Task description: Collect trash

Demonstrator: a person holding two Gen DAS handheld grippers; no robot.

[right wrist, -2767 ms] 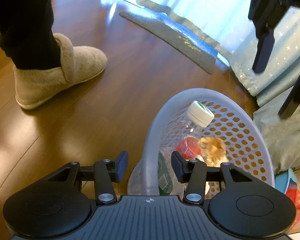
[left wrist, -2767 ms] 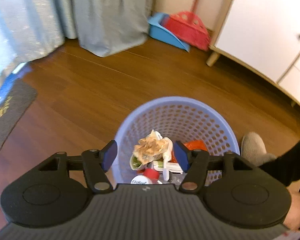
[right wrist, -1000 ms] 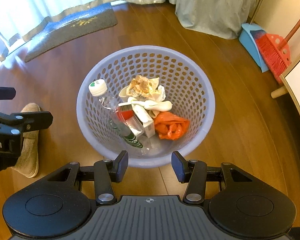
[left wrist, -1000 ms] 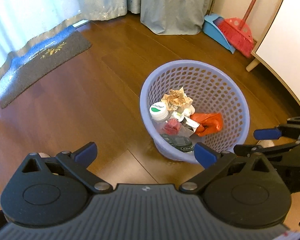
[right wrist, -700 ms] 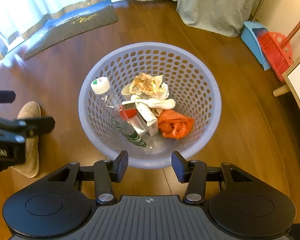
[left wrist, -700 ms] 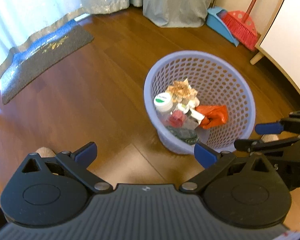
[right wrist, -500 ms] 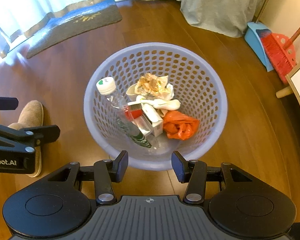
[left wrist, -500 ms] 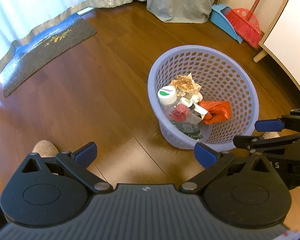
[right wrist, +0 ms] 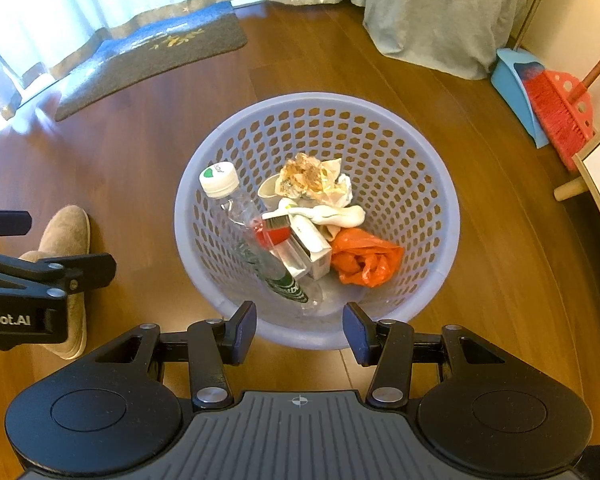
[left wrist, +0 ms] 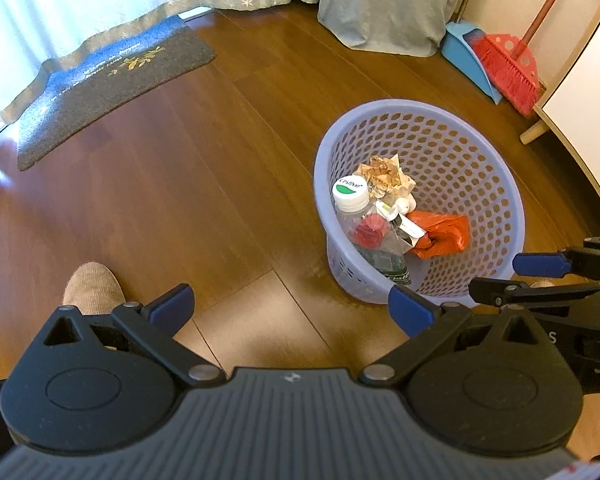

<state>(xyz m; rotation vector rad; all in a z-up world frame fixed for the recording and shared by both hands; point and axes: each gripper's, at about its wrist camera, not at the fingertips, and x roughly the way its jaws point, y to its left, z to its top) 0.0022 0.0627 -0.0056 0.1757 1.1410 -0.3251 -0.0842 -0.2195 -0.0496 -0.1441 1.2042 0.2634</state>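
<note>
Trash fills my lavender basket (right wrist: 432,160) on the wood floor (left wrist: 188,184): a clear bottle (right wrist: 244,216) with white cap, crumpled paper (right wrist: 308,178), an orange bag (right wrist: 364,260). I see my left gripper (left wrist: 288,304) spread wide and empty, my right gripper (right wrist: 300,330) parted, empty, above the near rim. Doormat (left wrist: 100,84), curtains, broom (right wrist: 560,116) and dustpan ring open floor.

Both tongs (left wrist: 290,310) (right wrist: 300,330) now higher above basket (right wrist: 440,184), empty.
</note>
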